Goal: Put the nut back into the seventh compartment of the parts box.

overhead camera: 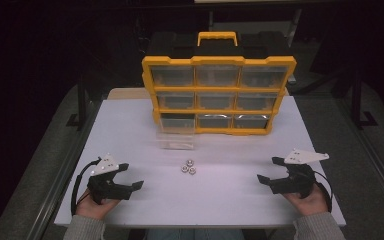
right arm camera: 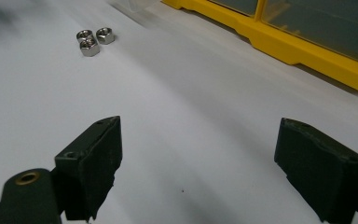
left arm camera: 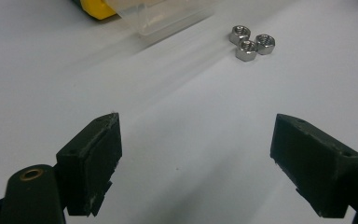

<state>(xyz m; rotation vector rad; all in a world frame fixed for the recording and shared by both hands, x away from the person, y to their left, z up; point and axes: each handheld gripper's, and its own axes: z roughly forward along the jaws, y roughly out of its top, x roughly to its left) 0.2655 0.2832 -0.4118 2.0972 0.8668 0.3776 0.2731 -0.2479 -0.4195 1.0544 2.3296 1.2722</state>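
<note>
Three steel hex nuts [overhead camera: 188, 168] — clustered, touching — lie flat on the white table [overhead camera: 230, 200].

I see three nuts [overhead camera: 188, 168] of bright, glossy metal lying on a smooth, matt white bench [overhead camera: 230, 195]. The organiser [overhead camera: 219, 95] looks like hard yellow plastic with clear plastic drawers, one clear drawer [overhead camera: 177, 140] out in front. My left tool [left arm camera: 196, 158] and right tool [right arm camera: 198, 163] have matt black plastic jaws, slightly rough-edged.

Workshop bench: yellow parts organizer [overhead camera: 219, 95], steel nuts [overhead camera: 188, 167], white table [overhead camera: 230, 200].
</note>
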